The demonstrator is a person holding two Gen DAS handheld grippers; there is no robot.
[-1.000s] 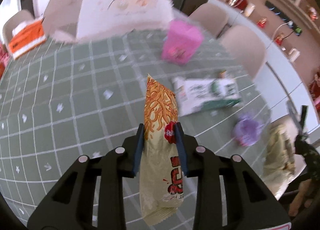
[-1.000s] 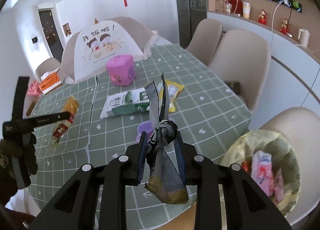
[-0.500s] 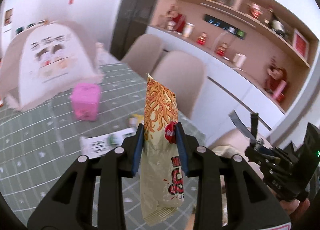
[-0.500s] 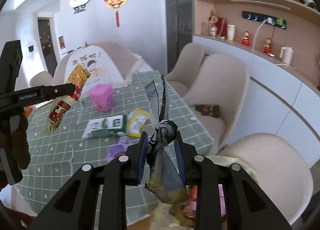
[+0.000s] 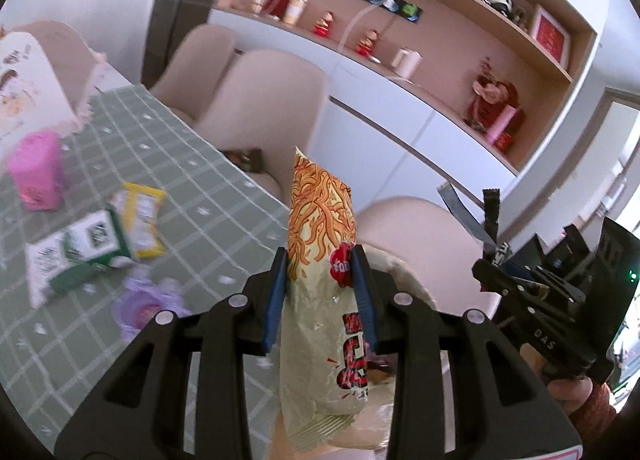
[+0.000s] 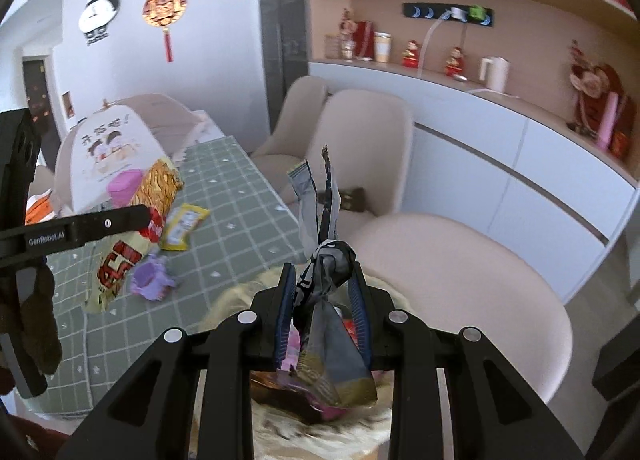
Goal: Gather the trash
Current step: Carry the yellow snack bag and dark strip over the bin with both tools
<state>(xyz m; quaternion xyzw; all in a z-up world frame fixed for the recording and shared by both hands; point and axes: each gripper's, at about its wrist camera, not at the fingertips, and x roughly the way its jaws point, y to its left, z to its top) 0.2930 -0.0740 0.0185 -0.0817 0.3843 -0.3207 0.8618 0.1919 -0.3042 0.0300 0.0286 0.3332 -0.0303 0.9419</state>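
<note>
Yellow-orange noodle snack packet [image 5: 320,292] was seen clamped upright in the left gripper [image 5: 319,296], right of the green-checked table [image 5: 192,180]. In the right wrist view, a crumpled silver wrapper [image 6: 326,288] was pinched by the right gripper [image 6: 322,312] above the trash bag [image 6: 236,300].

Dining room around a green checked table

A green checked tablecloth [image 6: 240,196] covers the table, with a white mesh food cover [image 6: 108,152] printed with two cartoon children standing at its far end and a pink container [image 5: 36,170] just beside it. Beige chairs [image 6: 368,148] line the table's side. On the wall hang a panda clock [image 6: 99,14] and a red tasselled ornament [image 6: 165,10]. The shelf holds red figurines [image 6: 411,53], a white kettle [image 6: 494,74] and a paper cup [image 5: 295,9].
</note>
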